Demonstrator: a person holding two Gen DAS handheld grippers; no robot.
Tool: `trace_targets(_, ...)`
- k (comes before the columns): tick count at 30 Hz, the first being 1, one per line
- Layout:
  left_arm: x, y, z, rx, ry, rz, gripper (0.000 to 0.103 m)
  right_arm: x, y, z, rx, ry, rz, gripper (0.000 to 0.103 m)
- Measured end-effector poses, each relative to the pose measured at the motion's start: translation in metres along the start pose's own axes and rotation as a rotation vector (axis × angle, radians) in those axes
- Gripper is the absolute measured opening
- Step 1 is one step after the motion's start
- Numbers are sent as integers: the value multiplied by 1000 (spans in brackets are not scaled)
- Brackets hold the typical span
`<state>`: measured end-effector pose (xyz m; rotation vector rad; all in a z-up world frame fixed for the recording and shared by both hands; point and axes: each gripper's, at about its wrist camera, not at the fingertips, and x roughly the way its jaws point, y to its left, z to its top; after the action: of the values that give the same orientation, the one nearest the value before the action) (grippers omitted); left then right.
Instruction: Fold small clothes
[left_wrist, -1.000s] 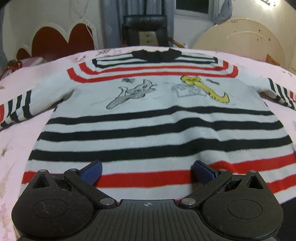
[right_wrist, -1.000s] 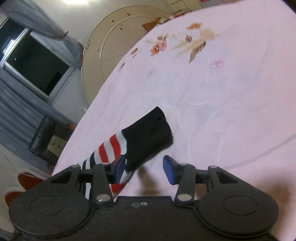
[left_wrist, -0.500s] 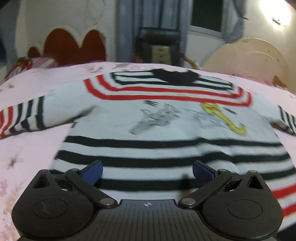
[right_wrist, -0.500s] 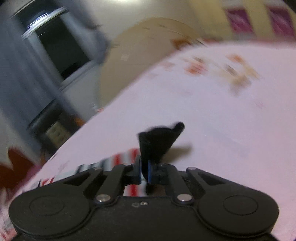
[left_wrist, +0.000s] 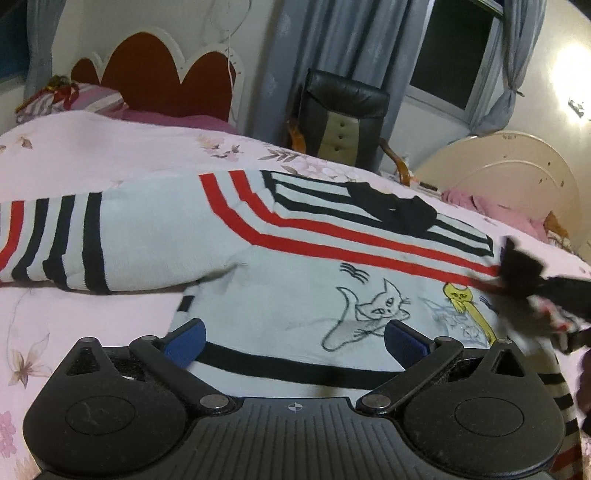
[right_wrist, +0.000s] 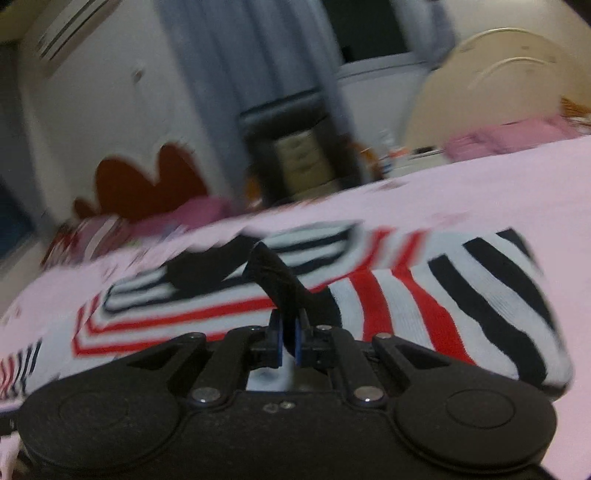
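Left wrist view: my left gripper (left_wrist: 293, 341) stands wide apart, blue pads (left_wrist: 184, 338) low in the frame, nothing between them. The striped sweater (left_wrist: 295, 295) lies flat on the pink bedsheet (left_wrist: 74, 147), filling the centre; its cat drawing sits just above the right pad. One sleeve (left_wrist: 55, 240) stretches to the left edge. At the right edge the black cuff (left_wrist: 517, 269) of the other sleeve is raised over the chest area, blurred. A black chair (left_wrist: 343, 114) and red headboard (left_wrist: 155, 85) stand in the upper half.

Right wrist view: my right gripper (right_wrist: 289, 341) is narrowed onto the black cuff (right_wrist: 280, 284), which rises from between the pads at centre. The striped sleeve (right_wrist: 461, 302) bends across the right half, over the sweater's body (right_wrist: 184, 314). The view is motion-blurred.
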<state>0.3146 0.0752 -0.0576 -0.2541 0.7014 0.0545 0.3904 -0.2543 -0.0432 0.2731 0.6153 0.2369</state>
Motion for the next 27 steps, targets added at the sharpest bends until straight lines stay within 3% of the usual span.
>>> trace_targets(6, 3, 22, 3, -10, 24, -8, 102, 39, 55, -27, -64, 93, 38, 7)
trace_targets(7, 5, 23, 3, -8, 32, -6, 98, 44, 62, -32, -79, 96, 34, 11)
trace_targets(8, 7, 23, 3, -1, 40, -8, 82, 42, 63, -36, -90, 84, 40, 19)
trace_targets(11, 16, 16, 9, -4, 61, -72, 77, 25, 64, -29, -74, 78, 34, 34)
trace_targets(15, 38, -17, 23, -62, 71, -271, 78, -13, 34, -32, 21, 11, 8, 37)
trace_targets(18, 76, -53, 29, -130, 182, -420, 78, -44, 0, -37, 140, -10, -42, 37)
trace_targets(25, 130, -110, 34, -157, 246, -437, 77, -83, -42, -53, 238, -21, -125, 37)
trace_targets(26, 135, -117, 35, -129, 239, -434, 74, -85, -45, -55, 245, -20, -131, 37)
trace_targets(27, 138, -123, 36, -84, 226, -417, 59, -87, -50, -57, 258, -18, -136, 37)
